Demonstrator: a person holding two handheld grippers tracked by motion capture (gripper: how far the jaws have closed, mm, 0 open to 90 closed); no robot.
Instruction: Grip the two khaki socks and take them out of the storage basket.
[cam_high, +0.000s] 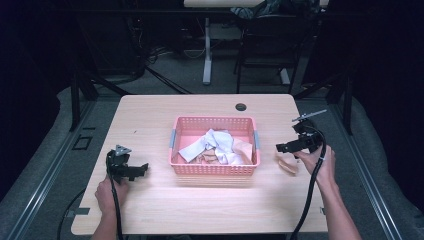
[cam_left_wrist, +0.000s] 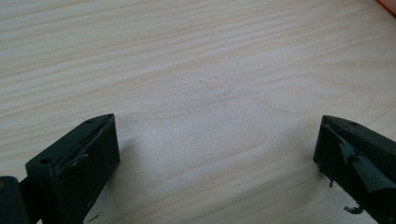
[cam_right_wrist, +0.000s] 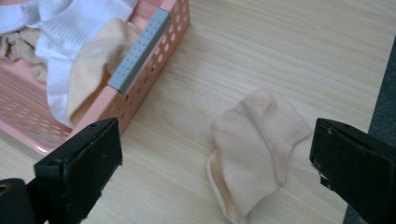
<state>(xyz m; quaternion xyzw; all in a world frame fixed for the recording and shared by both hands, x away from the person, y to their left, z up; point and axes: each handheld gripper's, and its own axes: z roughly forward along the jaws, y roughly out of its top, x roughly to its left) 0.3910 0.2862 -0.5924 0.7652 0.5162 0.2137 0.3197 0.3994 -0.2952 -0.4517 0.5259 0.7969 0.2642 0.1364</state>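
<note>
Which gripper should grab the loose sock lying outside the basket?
Right. The peach sock lies on the table between the open right gripper's jaws, just right of the pink basket. The left gripper sits across the basket over bare wood.

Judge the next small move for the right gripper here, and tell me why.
Probably lower the right gripper onto the peach sock and close. Its jaws stand wide open with that sock lying flat on the table between them, outside the pink basket that holds the other socks.
</note>
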